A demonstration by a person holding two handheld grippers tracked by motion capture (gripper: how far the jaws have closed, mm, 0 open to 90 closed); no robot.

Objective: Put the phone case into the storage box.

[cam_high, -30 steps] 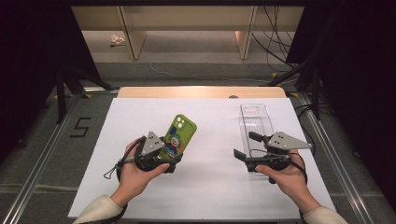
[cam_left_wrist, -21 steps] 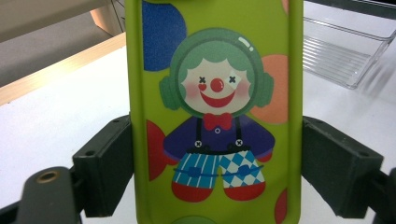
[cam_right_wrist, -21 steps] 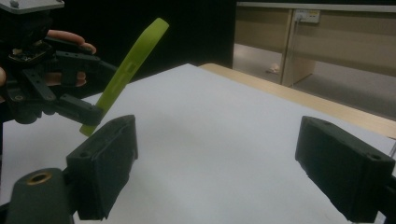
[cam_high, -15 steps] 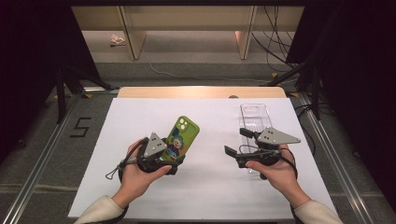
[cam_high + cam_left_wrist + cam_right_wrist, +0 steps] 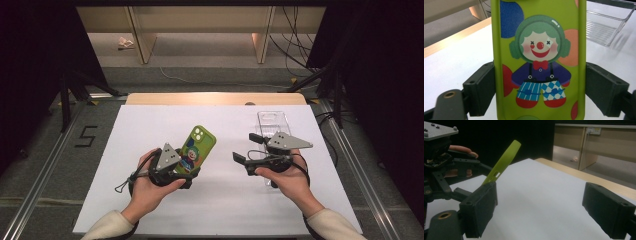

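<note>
change: right gripper point(image 5: 246, 147) sliding left toward the green clown phone case point(image 5: 196, 149) | left gripper point(image 5: 186, 169) fingers clamping the smooth rubbery case, tilted above the white worktop point(image 5: 225, 200) | right fingers spread, empty | clear ribbed plastic tray point(image 5: 273, 121) sitting behind

Green phone case point(image 5: 196, 149): lime green, back printed with a cartoon clown and coloured circles, camera cut-out at its far end. Held at its near end between the jaws of the left gripper point(image 5: 186, 172), left of centre, far end tilted up off the white table point(image 5: 225, 210).

Clear case point(image 5: 273, 122): transparent, lying flat, far right.
</note>
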